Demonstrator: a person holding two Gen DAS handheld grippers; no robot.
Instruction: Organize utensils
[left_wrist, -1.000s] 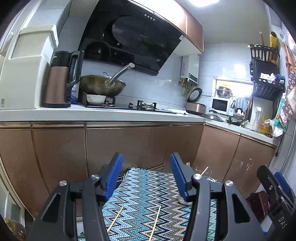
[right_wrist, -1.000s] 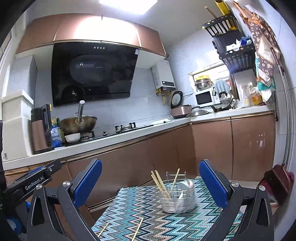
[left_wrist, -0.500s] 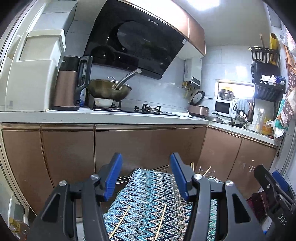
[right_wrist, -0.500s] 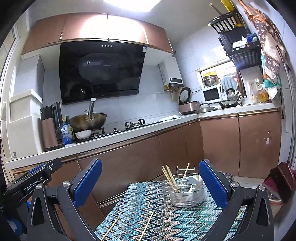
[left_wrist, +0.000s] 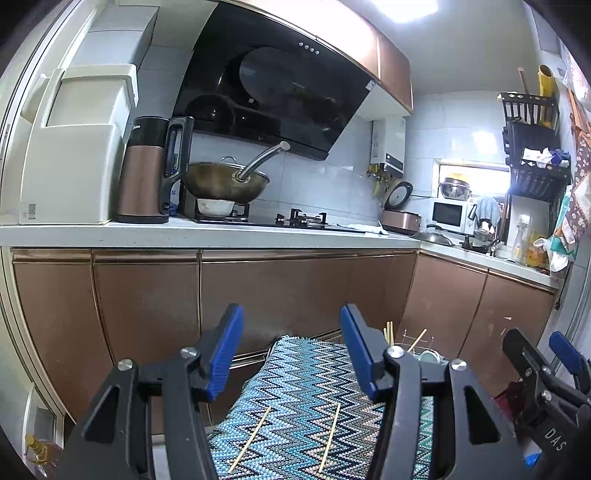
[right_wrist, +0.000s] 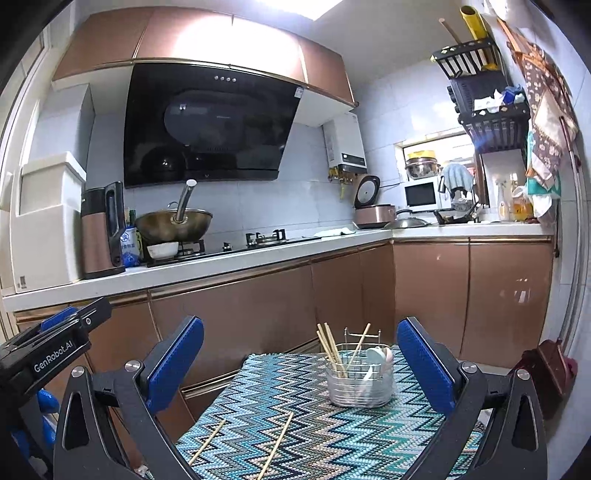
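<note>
Two loose wooden chopsticks (right_wrist: 275, 445) lie on a zigzag-patterned blue cloth (right_wrist: 314, 417) on a small table. They also show in the left wrist view (left_wrist: 330, 437). A wire utensil holder (right_wrist: 360, 374) at the cloth's far right holds several chopsticks and pale spoons; in the left wrist view the holder (left_wrist: 419, 349) is partly hidden behind a finger. My left gripper (left_wrist: 291, 350) is open and empty above the cloth's near part. My right gripper (right_wrist: 299, 362) is open wide and empty, held above the cloth in front of the holder.
Copper-coloured kitchen cabinets (right_wrist: 266, 306) run behind the table under a white counter (left_wrist: 207, 232) with a wok, kettle and stove. A dark red dustpan (right_wrist: 550, 369) leans at the right wall. The floor lies left of the table.
Both grippers have risen and tilted a little, so the table, chopsticks and holder sit slightly lower and farther right in view. Both stay open; nothing on the cloth has moved.
</note>
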